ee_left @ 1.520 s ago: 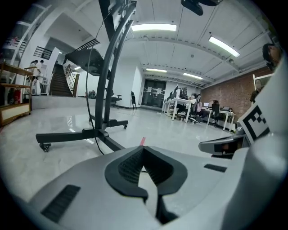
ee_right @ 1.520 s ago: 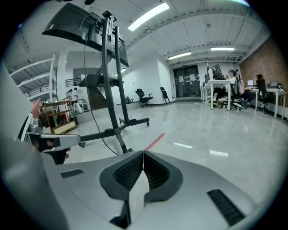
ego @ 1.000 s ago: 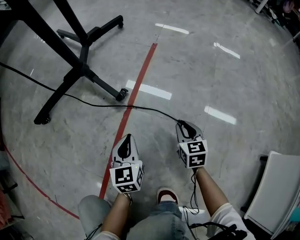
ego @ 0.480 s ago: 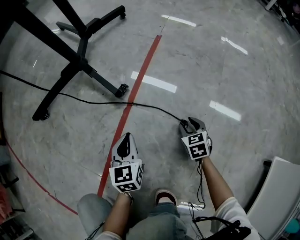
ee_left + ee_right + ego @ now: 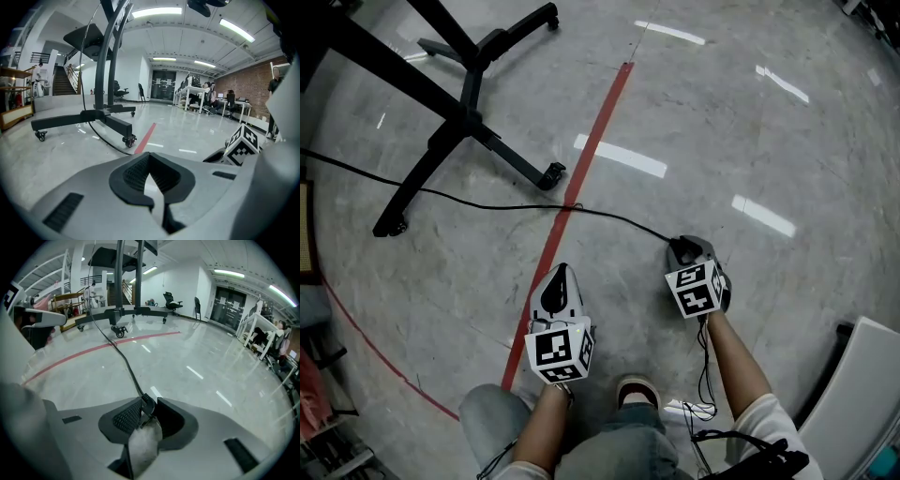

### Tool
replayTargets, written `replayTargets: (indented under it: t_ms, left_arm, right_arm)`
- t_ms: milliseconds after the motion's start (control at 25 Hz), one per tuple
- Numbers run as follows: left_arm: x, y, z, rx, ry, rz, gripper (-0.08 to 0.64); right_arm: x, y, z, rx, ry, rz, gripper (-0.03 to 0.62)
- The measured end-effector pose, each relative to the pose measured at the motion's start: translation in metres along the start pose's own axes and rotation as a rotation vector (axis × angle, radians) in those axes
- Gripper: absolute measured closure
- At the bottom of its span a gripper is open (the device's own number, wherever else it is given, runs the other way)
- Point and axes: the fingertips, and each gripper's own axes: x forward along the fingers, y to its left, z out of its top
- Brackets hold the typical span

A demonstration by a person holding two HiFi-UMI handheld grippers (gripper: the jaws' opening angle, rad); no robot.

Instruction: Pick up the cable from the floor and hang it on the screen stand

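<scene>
A thin black cable [image 5: 609, 217] runs across the floor from the left, past the black screen stand [image 5: 469, 117], to its plug end under my right gripper [image 5: 682, 249]. In the right gripper view the plug [image 5: 148, 404] sits between the fingertips of my right gripper [image 5: 149, 405]; its jaws have just been closing and both pads touch the plug. The cable [image 5: 123, 359] leads away toward the stand [image 5: 124, 310]. My left gripper [image 5: 561, 274] hovers low beside it, shut and empty [image 5: 149, 157]. The left gripper view shows the stand base [image 5: 101, 115].
A red tape line [image 5: 581, 178] crosses the grey floor between the stand and the grippers. The stand's castor legs [image 5: 548, 178] spread toward the line. A white panel [image 5: 853, 394] leans at the lower right. The person's shoe [image 5: 636, 392] is below the grippers.
My right gripper has sunk toward the floor and tipped steeply down over the cable's end. The left gripper has dropped slightly.
</scene>
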Motion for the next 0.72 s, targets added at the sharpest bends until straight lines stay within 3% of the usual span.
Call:
replayTargets:
  t_ms: [200, 400, 600, 720]
  left_arm:
    - [-0.006, 0.007, 0.003, -0.002, -0.010, 0.010, 0.558]
    - [-0.017, 0.024, 0.016, 0.010, -0.038, 0.035, 0.558]
    - [-0.036, 0.048, 0.052, 0.047, -0.129, 0.044, 0.558]
    - [-0.049, 0.067, 0.082, 0.140, -0.175, 0.066, 0.556]
  right_arm:
    - [-0.016, -0.002, 0.009, 0.107, -0.074, 0.033, 0.479]
    - [-0.055, -0.013, 0.025, 0.344, -0.217, 0.165, 0.479]
    - [-0.101, -0.026, 0.049, 0.372, -0.328, 0.188, 0.479]
    - [-0.131, -0.027, 0.070, 0.401, -0.385, 0.208, 0.479]
